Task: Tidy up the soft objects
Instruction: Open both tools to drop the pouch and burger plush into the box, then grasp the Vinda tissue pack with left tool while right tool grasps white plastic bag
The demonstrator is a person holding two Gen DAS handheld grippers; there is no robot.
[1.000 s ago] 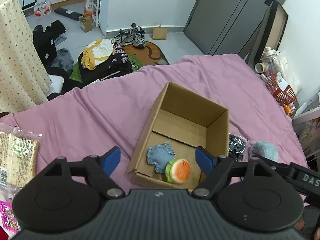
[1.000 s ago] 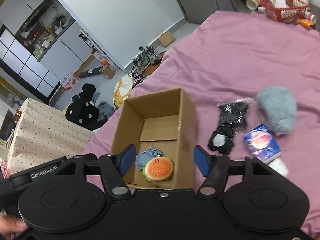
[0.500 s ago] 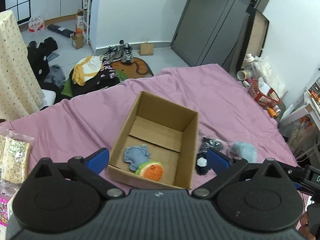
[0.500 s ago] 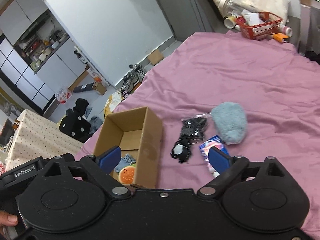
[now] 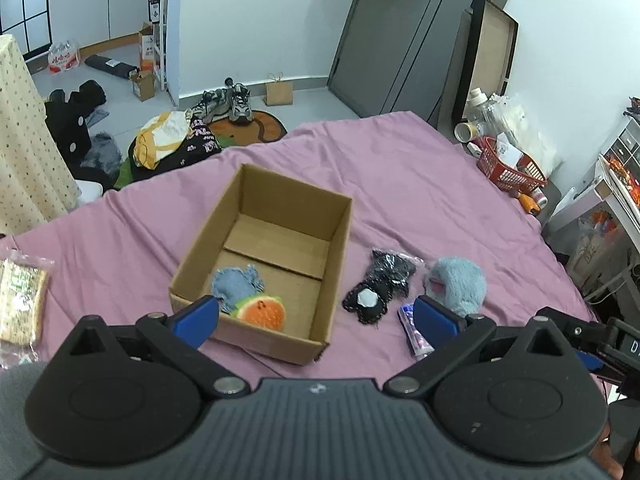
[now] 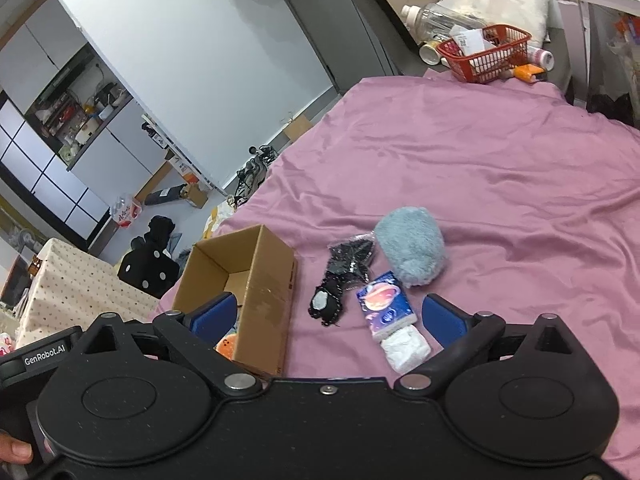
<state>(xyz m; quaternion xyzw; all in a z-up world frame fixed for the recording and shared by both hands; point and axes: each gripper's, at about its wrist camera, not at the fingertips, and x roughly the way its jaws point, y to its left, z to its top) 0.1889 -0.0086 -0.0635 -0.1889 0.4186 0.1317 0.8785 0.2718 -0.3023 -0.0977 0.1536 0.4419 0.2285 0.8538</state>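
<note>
Cardboard box (image 5: 276, 256) on the pink bedsheet (image 6: 500, 168) already holds burger toy (image 5: 262, 312) and blue cloth (image 5: 236, 284). Black pouch (image 6: 340, 280), fluffy blue toy (image 6: 412, 244), tissue pack (image 6: 390, 314) lie just beside it, unsorted. Left gripper (image 5: 316, 316) and right gripper (image 6: 328, 320) both spread wide, empty.

The right gripper (image 6: 334, 316) hangs wide open over the tissue pack (image 6: 386, 306) (beside the cardboard box (image 6: 264, 300)).

An open cardboard box (image 5: 260, 248) on the purple sheet held a blue rag (image 5: 236, 286) and burger plush (image 5: 262, 312). Beside it lay a black pouch (image 5: 378, 286), blue fluffy toy (image 5: 458, 284) and tissue pack (image 6: 386, 306).
</note>
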